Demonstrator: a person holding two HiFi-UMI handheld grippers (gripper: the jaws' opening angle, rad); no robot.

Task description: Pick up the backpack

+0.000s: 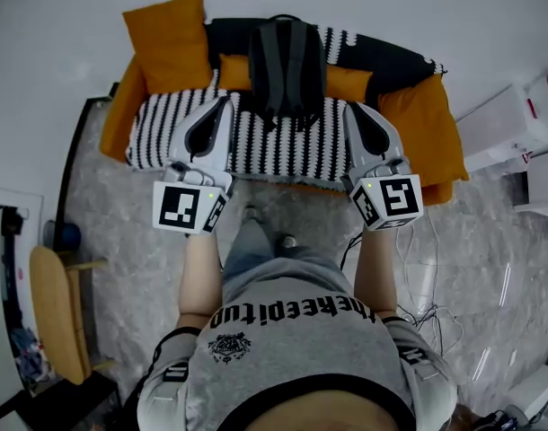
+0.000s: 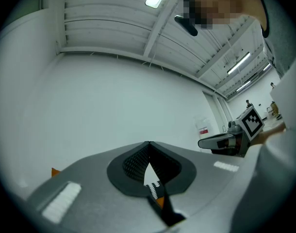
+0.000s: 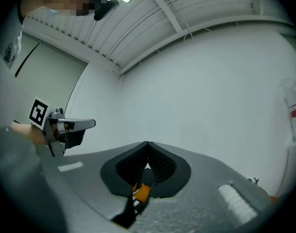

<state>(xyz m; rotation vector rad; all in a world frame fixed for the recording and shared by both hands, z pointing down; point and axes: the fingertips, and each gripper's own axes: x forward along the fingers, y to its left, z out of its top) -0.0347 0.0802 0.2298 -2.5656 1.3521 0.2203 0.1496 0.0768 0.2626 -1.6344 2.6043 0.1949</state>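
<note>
Backpack (image 1: pixel 287 65) stands upright on the sofa's (image 1: pixel 436 133) striped blanket (image 1: pixel 283 146), between orange cushions (image 1: pixel 348 82).

One backpack (image 1: pixel 287 65); one striped blanket (image 1: pixel 283 144); one orange sofa (image 1: pixel 119 106); two grippers: left gripper (image 1: pixel 222 106), right gripper (image 1: pixel 353 110)

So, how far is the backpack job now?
Done: nothing yet; the backpack lies untouched on the striped blanket of the orange sofa. In hand: the left gripper and right gripper point toward the sofa, one each side of the backpack in the head view, jaws together and empty. Left: open the jaws, reach the backpack, grip and lift it.
</note>
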